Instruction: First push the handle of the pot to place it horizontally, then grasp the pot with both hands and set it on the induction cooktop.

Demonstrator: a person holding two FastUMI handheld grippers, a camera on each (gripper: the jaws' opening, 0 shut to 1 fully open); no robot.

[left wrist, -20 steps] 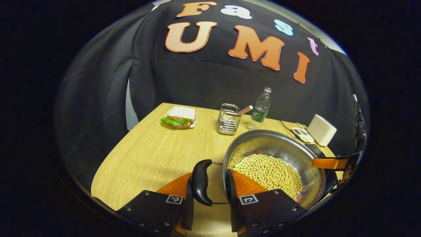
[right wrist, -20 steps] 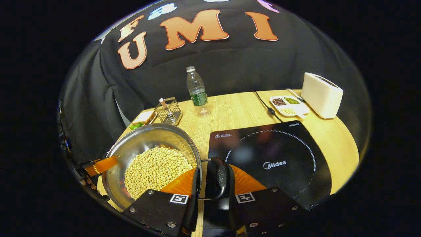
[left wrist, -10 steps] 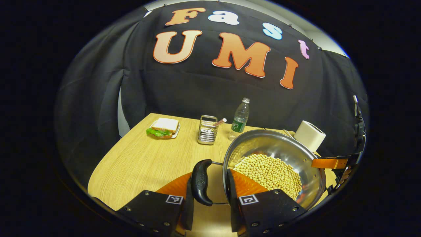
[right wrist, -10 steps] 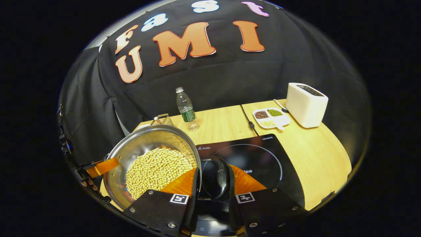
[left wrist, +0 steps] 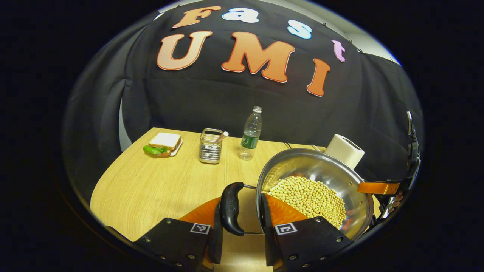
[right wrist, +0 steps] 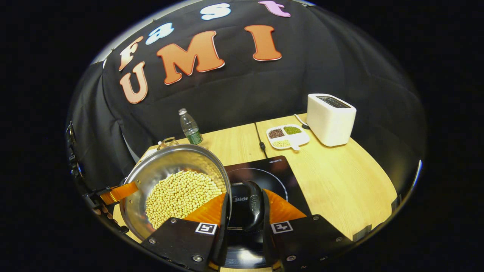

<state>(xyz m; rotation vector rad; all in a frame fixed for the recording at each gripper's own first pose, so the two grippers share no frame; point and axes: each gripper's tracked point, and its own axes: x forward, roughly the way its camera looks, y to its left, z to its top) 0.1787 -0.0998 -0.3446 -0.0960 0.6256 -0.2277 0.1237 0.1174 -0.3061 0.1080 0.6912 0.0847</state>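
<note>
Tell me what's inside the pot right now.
The pot holds a heap of pale yellow beans, piled toward its near side, with bare steel wall behind. The bottom beneath the beans is covered, so anything under them can't be seen.

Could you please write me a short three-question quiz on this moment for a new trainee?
1. True or false: the pot holds pale round beans.
2. What does the right gripper clamp? A) the water bottle B) the pot's right handle C) the toaster
3. Fill in: the divided snack tray lies beside the white ____.

Key:
1. True.
2. B: both fingers press on the black right handle, above the induction cooktop. The left gripper likewise clamps the left handle.
3. Toaster.
</note>
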